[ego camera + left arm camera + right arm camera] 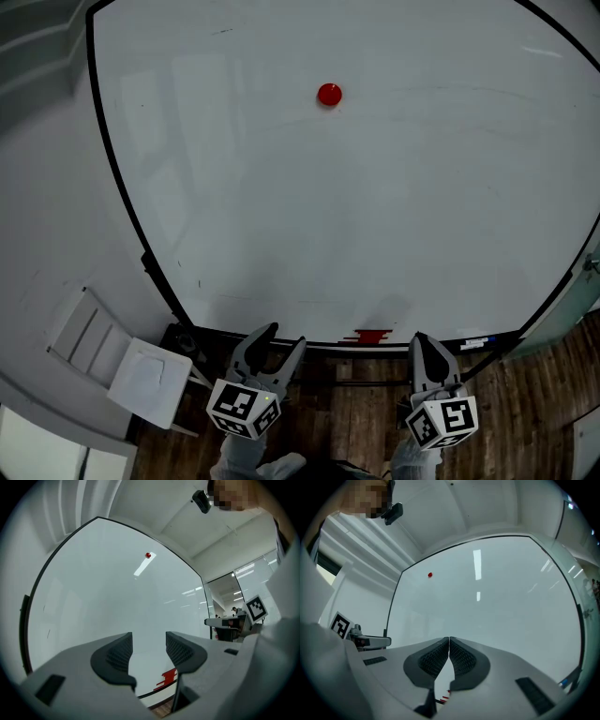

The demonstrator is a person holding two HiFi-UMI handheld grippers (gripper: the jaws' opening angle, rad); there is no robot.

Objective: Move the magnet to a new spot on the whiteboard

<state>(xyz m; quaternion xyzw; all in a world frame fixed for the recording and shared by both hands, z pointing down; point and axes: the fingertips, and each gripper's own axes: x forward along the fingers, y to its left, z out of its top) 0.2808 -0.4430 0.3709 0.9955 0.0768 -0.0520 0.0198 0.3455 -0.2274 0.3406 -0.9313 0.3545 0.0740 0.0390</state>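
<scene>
left gripper low near board's bottom edge, jaws apart, nothing between. right gripper beside it, jaws pressed together, empty. red magnet stuck high on whiteboard, well apart from both, up and between them. wood floor below.

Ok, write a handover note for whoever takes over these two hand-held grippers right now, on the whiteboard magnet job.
Left hand-held gripper: jaws apart, nothing between them, held low by the bottom edge of the whiteboard.
Right hand-held gripper: jaws closed on nothing, also low by the bottom edge.
Magnet: red and round, stuck high on the board, well away from both grippers.
Done: nothing that shows; the magnet is not yet grasped.
Left: reach up, grip the magnet, lift it off and set it on another spot on the board.
</scene>
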